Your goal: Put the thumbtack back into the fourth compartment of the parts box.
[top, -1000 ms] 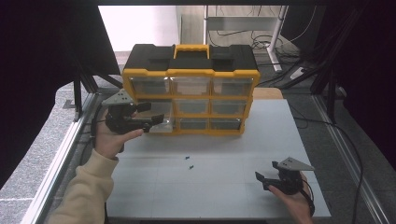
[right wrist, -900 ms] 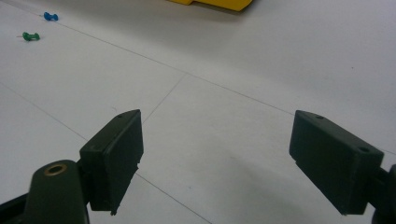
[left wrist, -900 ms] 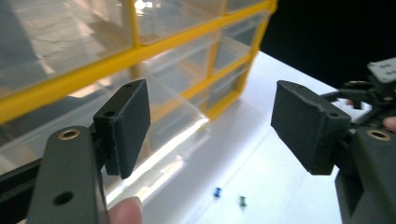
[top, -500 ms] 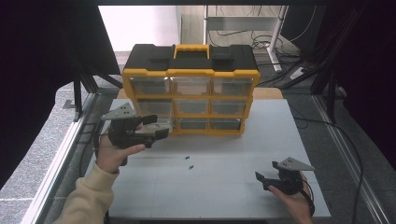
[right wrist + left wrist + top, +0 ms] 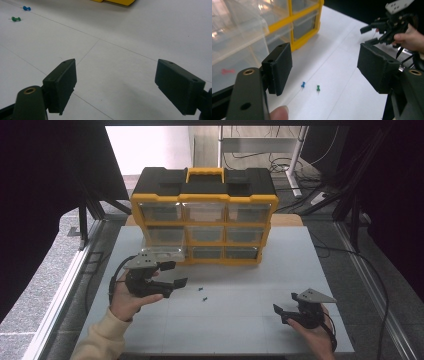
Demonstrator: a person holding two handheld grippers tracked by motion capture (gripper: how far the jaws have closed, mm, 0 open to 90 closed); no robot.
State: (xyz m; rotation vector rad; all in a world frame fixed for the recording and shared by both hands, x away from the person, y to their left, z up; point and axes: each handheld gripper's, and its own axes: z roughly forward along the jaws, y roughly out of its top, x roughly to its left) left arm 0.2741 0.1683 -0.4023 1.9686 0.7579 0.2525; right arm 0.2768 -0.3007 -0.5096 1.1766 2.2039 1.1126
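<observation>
Left tongs (image 5: 324,67) open, empty; blue pushpin (image 5: 303,84), green pushpin (image 5: 318,88) just ahead.

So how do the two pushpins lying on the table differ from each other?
The blue pushpin is blue, the green pushpin green. In the left gripper view, the blue one lies nearer the yellow drawer cabinet and close beside a seam line in the white table, while the green one lies a little apart on bare surface. They share the same small size and shape, both lie loose on the table, and both sit ahead of the open left gripper.
</observation>
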